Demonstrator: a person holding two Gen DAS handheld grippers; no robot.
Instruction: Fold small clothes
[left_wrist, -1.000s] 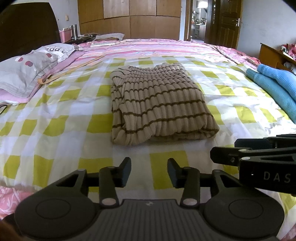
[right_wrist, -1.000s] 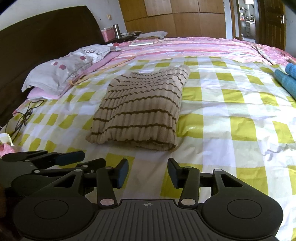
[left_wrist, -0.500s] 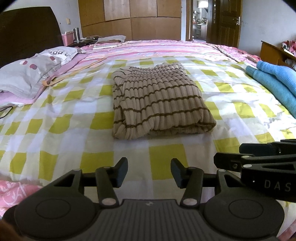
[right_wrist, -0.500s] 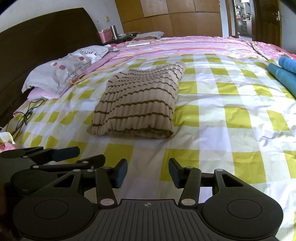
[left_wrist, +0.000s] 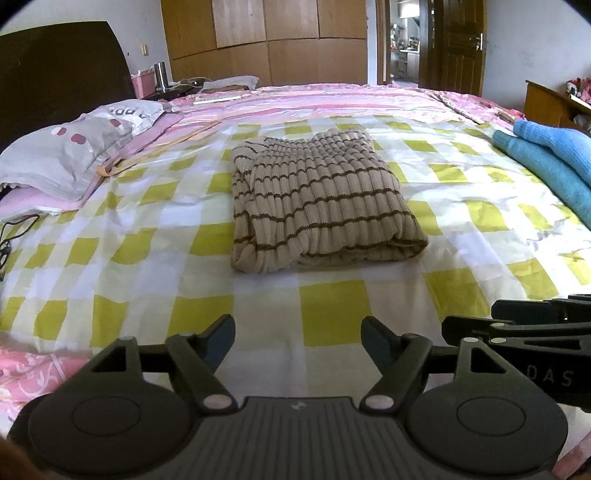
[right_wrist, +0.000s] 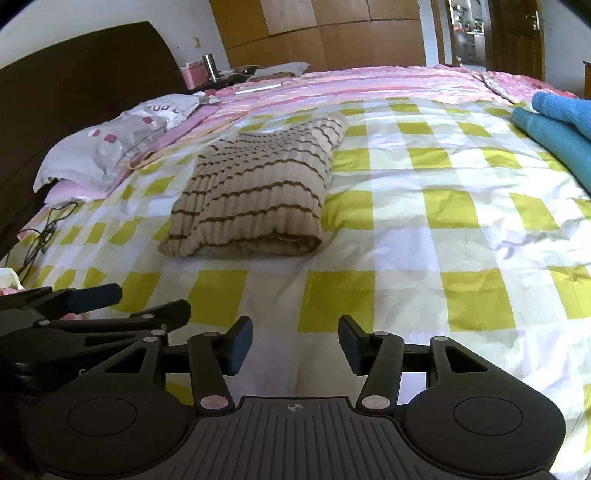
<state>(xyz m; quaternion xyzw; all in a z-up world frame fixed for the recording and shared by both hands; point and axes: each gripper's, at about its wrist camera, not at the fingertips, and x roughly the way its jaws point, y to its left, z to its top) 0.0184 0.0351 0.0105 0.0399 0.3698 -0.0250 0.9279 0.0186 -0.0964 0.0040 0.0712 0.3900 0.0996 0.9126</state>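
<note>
The striped sweater (left_wrist: 321, 199) is lying folded mid-bed. Both grippers — left (left_wrist: 297, 338) and right (right_wrist: 295, 343) — are hovering spread and empty near the bed's (left_wrist: 332, 310) front edge; I'd judge squaring its loose left corner worthwhile.

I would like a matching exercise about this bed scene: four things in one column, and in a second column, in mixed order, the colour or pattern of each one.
Things:
1. folded sweater
2. pillow
3. rolled towel
4. bed sheet

Colours:
A. white with yellow-green squares
B. beige with thin brown stripes
C. plain blue
D. grey with dark red spots

Pairs: 1-B, 2-D, 3-C, 4-A
</note>
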